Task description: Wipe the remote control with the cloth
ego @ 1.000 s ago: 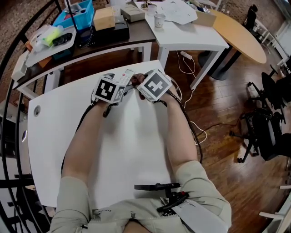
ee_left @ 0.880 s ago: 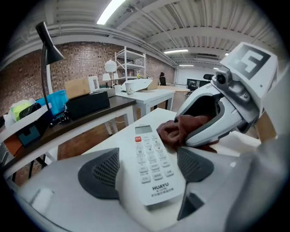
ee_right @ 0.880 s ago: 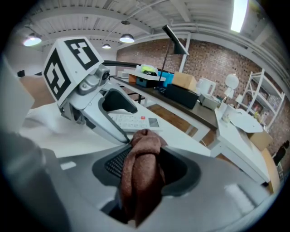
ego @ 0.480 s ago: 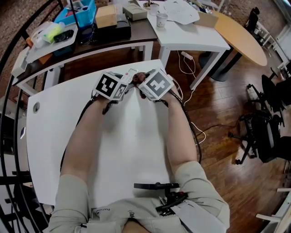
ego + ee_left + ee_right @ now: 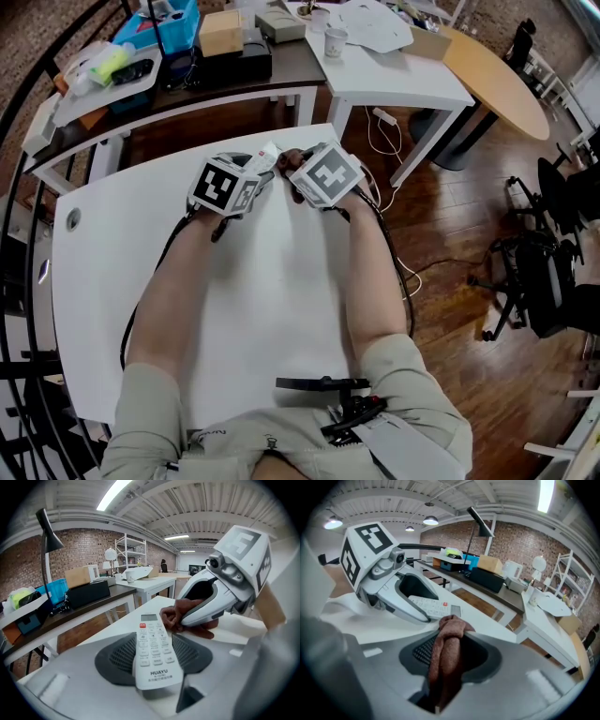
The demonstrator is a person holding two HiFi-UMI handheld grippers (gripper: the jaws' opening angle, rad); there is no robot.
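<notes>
- Left gripper [image 5: 249, 180] grasps the remote [image 5: 152, 649] by its lower end, over the table's [image 5: 112, 309] far edge. Its jaws have just been closing on it.
- Right gripper [image 5: 302, 176] is clenched on the cloth [image 5: 446, 653], its jaws also just tightened.
- The cloth seems to touch the remote's upper right. Keep the remote steady and drag the cloth along the keys.
- Both grippers sit about where they were a second ago.

head view steeply down on table [image 5: 103, 309], gripper views low, close, facing each other, sharing remote [image 5: 152, 653]
</notes>
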